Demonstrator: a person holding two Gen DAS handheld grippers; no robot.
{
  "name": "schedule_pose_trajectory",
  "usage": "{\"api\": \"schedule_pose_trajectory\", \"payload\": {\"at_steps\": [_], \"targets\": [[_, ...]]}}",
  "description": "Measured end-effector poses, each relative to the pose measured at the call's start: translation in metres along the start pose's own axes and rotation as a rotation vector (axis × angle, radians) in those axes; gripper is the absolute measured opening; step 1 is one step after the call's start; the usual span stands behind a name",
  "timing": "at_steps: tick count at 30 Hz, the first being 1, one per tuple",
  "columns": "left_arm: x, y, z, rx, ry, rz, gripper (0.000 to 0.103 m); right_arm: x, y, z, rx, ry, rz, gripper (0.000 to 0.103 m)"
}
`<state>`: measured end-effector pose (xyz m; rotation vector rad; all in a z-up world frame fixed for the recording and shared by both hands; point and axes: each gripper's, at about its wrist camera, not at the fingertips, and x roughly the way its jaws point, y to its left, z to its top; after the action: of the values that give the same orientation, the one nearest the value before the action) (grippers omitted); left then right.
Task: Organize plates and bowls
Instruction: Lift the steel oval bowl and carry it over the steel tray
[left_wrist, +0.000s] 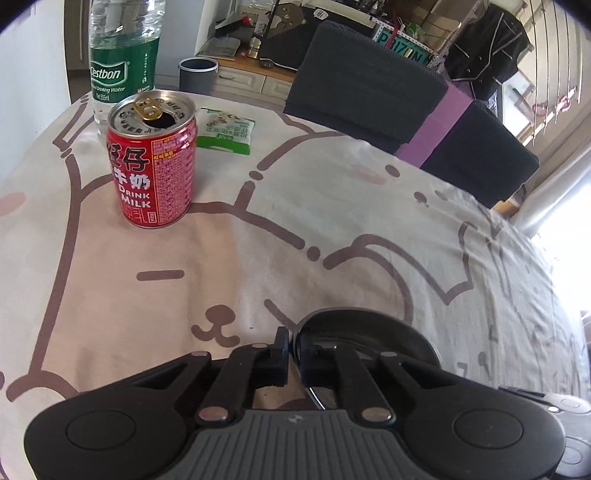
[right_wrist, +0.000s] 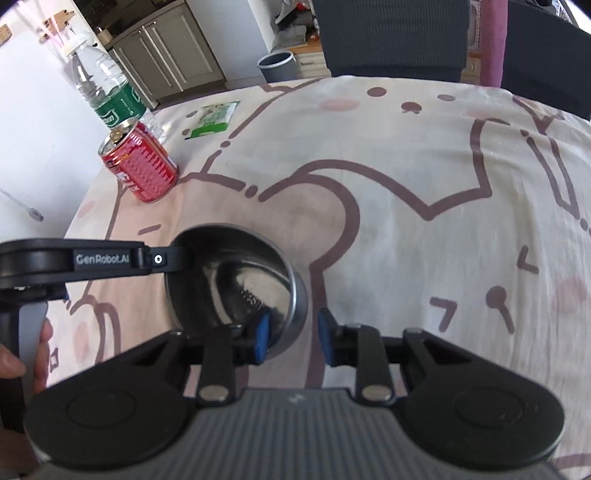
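Observation:
A steel bowl (right_wrist: 236, 280) sits on the table with the cartoon-bear cloth (right_wrist: 406, 221). My left gripper (left_wrist: 293, 354) is shut on the bowl's rim (left_wrist: 369, 325), and it enters the right wrist view from the left (right_wrist: 162, 259). My right gripper (right_wrist: 291, 334) is open; its left blue pad is inside the bowl's near rim and its right pad is outside, apart from the wall. No plate is in view.
A red milk can (left_wrist: 153, 162) and a water bottle (left_wrist: 123, 62) stand at the far left, with a green snack packet (left_wrist: 225, 131) behind. Dark chairs (left_wrist: 369, 81) stand at the far edge. A grey bin (left_wrist: 197, 75) is beyond.

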<state>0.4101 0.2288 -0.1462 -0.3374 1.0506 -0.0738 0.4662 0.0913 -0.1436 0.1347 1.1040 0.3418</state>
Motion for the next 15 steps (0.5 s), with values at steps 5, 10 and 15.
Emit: {"api": "schedule_pose_trajectory", "payload": {"at_steps": [5,10,15], "targets": [[-0.019,-0.016,-0.001,0.025,-0.038,-0.002,0.006,-0.014,-0.005,0.000,0.020,-0.058,-0.007,0.011],[-0.058,-0.047,-0.009,0.083,-0.099,0.003,0.006,-0.053,-0.010,-0.006,-0.003,-0.113,-0.009,0.009],[-0.096,-0.071,-0.031,0.118,-0.154,0.012,0.005,-0.098,-0.018,-0.020,-0.010,-0.169,0.020,0.007]]}}
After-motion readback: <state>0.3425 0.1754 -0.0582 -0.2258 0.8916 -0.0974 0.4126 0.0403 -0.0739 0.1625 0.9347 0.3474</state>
